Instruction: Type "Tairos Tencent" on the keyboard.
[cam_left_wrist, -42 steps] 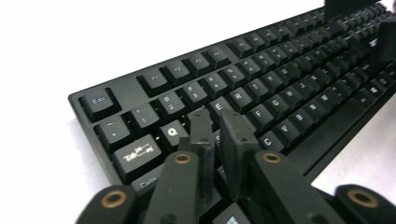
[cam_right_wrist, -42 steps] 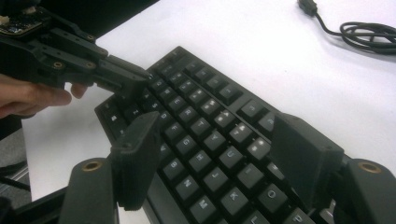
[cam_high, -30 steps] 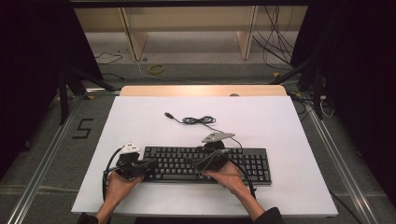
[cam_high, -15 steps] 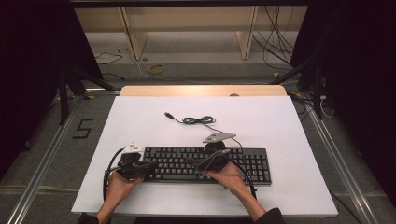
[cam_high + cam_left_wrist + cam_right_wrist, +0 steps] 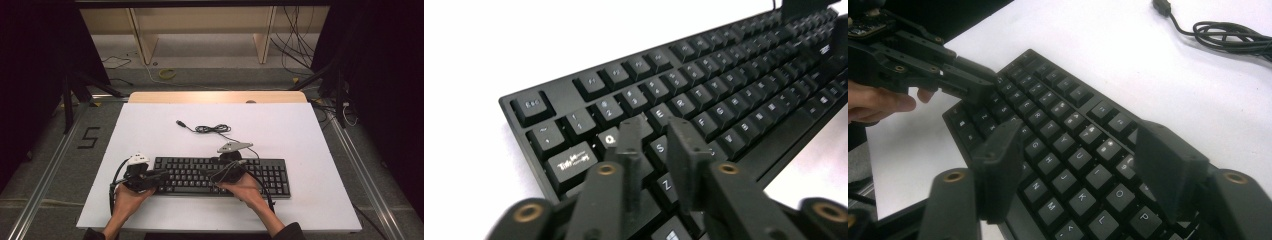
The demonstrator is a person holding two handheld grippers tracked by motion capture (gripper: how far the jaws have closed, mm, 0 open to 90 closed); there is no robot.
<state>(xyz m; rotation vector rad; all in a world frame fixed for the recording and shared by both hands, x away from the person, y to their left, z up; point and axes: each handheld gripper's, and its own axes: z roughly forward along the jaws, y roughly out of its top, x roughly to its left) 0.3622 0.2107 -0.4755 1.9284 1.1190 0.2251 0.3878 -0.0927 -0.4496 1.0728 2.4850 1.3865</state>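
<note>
High view: your left tool (image 5: pixel 159 176) sits at the keyboard's (image 5: pixel 260 176) left end, your right tool (image 5: pixel 216 176) over its middle.
Left tool: jaws a narrow gap apart, just been opening, tips over the Q-A-S keys, nothing gripped.
Right tool: jaws wide, just been closing slightly, hanging over the letter keys, nothing between them.
Keyboard: flat on the white tabletop (image 5: pixel 300 130), near your edge.
Cable (image 5: pixel 212 129): coiled behind the keyboard.

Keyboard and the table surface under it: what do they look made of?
The keyboard looks like matte black plastic: moulded keycaps with pale printed legends, dull sheen, no glare. The table surface is a smooth white sheet, probably laminate or painted board; a bare wood-coloured strip shows along its far edge.
</note>
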